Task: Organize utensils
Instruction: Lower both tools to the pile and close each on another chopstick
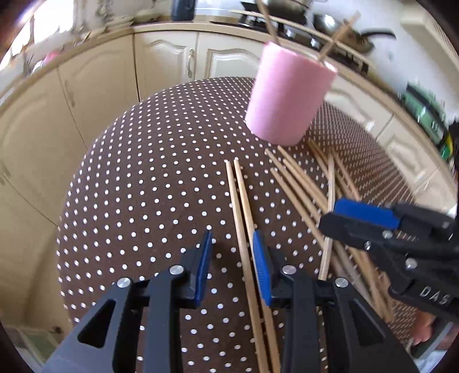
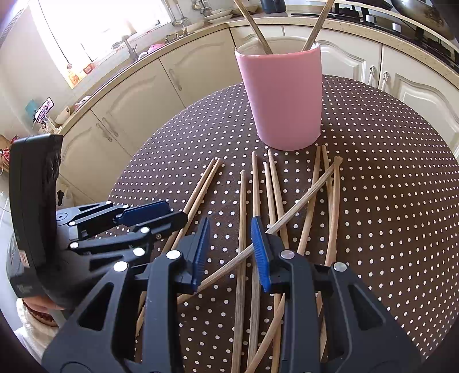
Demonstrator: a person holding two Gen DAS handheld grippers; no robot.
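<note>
A pink cup [image 1: 289,97] [image 2: 282,97] stands upright on the brown polka-dot table [image 1: 143,186] with two wooden chopsticks sticking out of it. Several more chopsticks [image 2: 255,200] lie loose on the cloth in front of it, one crossing the others diagonally. My left gripper [image 1: 232,233] is open above a parallel pair of chopsticks [image 1: 239,195], which runs close to its right pad without being pressed. My right gripper [image 2: 230,222] is open over the pile, with nothing pinched. Each gripper appears in the other's view: the right gripper [image 1: 330,213] and the left gripper [image 2: 176,212].
The round table's edge [image 1: 86,160] curves off to the left and far side. Cream kitchen cabinets [image 2: 129,109] and a countertop wrap around behind, with a stove and pans [image 1: 324,23] at the back right and a sink under a bright window [image 2: 126,46].
</note>
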